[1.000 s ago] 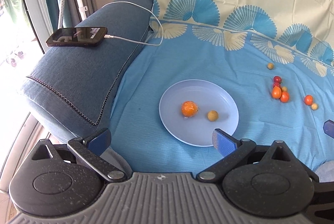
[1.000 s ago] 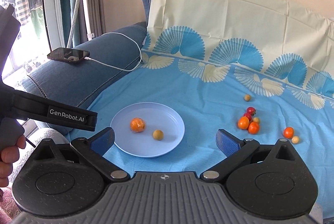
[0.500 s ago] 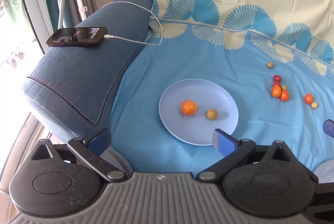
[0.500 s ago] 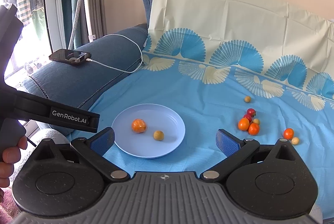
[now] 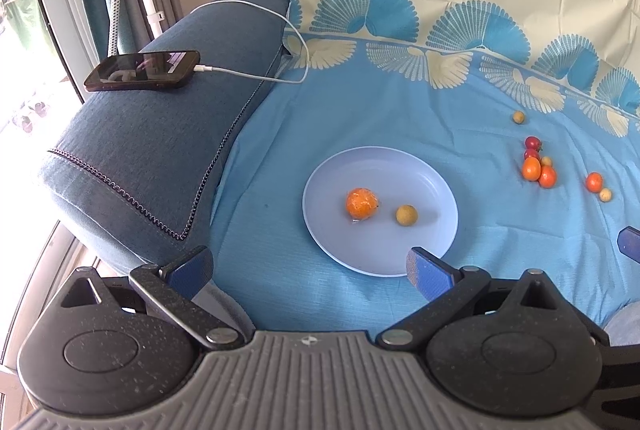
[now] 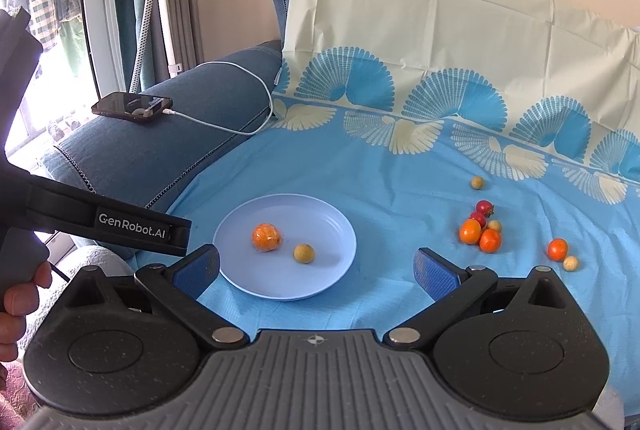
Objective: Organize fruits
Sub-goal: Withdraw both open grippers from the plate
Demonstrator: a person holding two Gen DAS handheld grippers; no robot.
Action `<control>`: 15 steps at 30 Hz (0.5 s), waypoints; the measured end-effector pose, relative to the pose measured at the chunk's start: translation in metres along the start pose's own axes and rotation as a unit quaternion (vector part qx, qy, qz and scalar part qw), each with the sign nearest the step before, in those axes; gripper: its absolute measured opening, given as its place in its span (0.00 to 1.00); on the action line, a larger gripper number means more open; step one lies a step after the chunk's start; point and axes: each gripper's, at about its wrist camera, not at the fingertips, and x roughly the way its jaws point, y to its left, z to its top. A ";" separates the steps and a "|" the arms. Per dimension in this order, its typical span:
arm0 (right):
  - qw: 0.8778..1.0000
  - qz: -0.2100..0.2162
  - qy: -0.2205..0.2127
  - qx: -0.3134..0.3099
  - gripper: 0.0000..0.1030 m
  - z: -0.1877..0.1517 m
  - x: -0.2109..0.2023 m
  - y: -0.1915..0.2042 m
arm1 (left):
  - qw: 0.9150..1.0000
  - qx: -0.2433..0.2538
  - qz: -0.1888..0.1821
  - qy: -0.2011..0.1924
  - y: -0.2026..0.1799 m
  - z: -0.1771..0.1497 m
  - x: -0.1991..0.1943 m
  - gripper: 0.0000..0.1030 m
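Fruits: orange (image 6: 267, 237) and small yellow-brown fruit (image 6: 304, 253) on plate (image 6: 332, 222); cluster (image 6: 480, 230) loose on blue cloth (image 6: 380, 169), well right. Left hand-held gripper (image 5: 308, 266) and right hand-held gripper (image 6: 318, 270) both spread wide, empty.

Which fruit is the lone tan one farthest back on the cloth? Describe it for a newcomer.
Start at the round pale blue plastic plate on the light blue patterned cloth, then look right to the cluster of orange and red fruits. Behind it sits the small round tan fruit, alone, touching nothing.
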 end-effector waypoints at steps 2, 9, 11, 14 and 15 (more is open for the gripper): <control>1.000 -0.001 0.000 0.005 0.99 0.000 0.001 -0.002 | 1.000 0.002 0.000 0.002 -0.002 0.001 0.001 1.00; 1.000 -0.001 0.003 0.021 0.99 -0.003 0.005 -0.013 | 1.000 0.017 0.004 0.007 -0.013 0.003 0.004 1.00; 1.000 -0.002 0.004 0.027 0.99 -0.005 0.006 -0.018 | 1.000 0.021 0.004 0.009 -0.019 0.005 0.006 1.00; 0.999 -0.005 0.004 0.038 0.99 -0.007 0.007 -0.026 | 0.999 0.030 0.005 0.012 -0.028 0.007 0.008 1.00; 0.999 -0.007 0.005 0.042 0.99 -0.008 0.008 -0.030 | 0.999 0.034 0.005 0.013 -0.032 0.008 0.009 1.00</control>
